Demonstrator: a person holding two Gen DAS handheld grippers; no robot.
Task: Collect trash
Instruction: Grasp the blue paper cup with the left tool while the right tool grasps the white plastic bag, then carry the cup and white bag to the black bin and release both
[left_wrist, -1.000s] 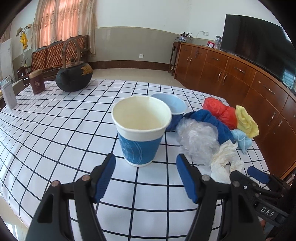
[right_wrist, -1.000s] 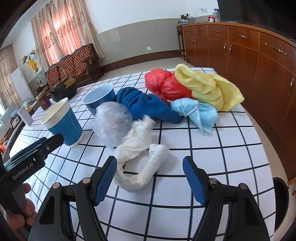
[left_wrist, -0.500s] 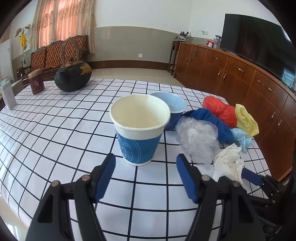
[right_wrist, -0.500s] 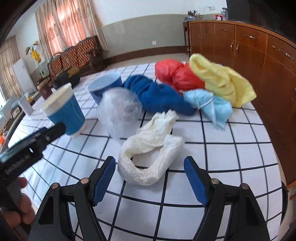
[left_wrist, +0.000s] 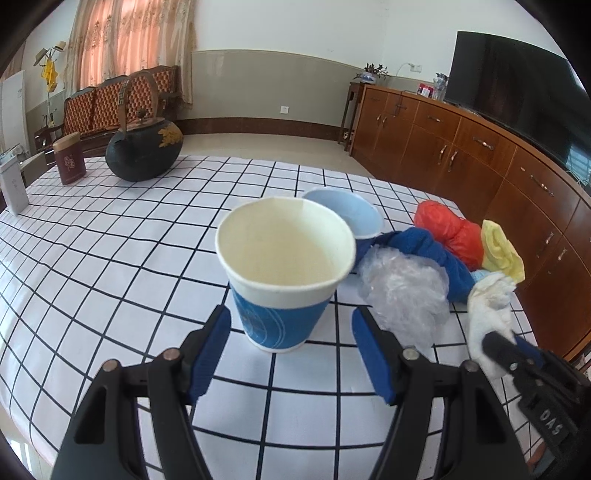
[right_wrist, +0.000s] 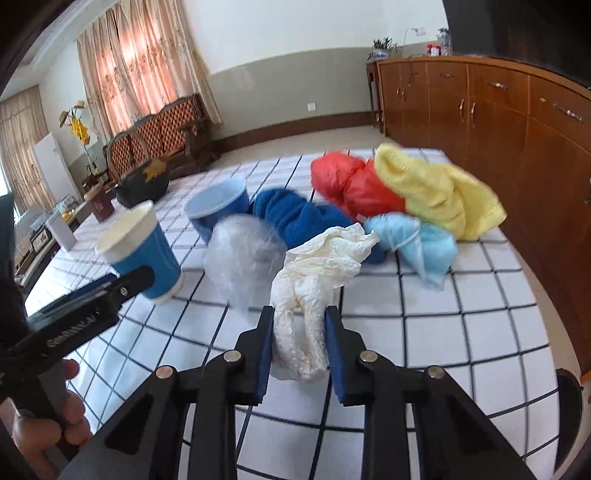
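The table (left_wrist: 110, 258), under a white cloth with a black grid, carries everything. Its far left corner holds a black kettle (left_wrist: 144, 155), a maroon tin (left_wrist: 69, 164) and a white box (left_wrist: 14, 190), all unmoved since a second ago. Along the right edge, next to the wooden cabinets, lies the pile of soft things: a yellow cloth (right_wrist: 436, 192), a red bag (right_wrist: 351, 184), a dark blue cloth (right_wrist: 295, 218) and a light blue bag (right_wrist: 417, 243), touching one another as before.

Nearer the middle stand the blue paper cup (left_wrist: 284, 269), upright and empty, and a light blue cup (left_wrist: 347, 214) just behind it. A crumpled clear plastic bag (right_wrist: 243, 254) rests beside the paper cup, where it was earlier.

The white crumpled bag (right_wrist: 314, 288) is what differs. A second ago it lay flat on the cloth between wide-spread fingers; now the right gripper (right_wrist: 300, 339) has just been closing and its blue pads clamp the bag's near end, the rest standing up in front of them. In the left wrist view the bag rises off the cloth near the right edge.

The left gripper (left_wrist: 291, 347) is as it was: jaws apart, astride the paper cup's base without touching it. A hand (right_wrist: 48, 417) grasps its handle.
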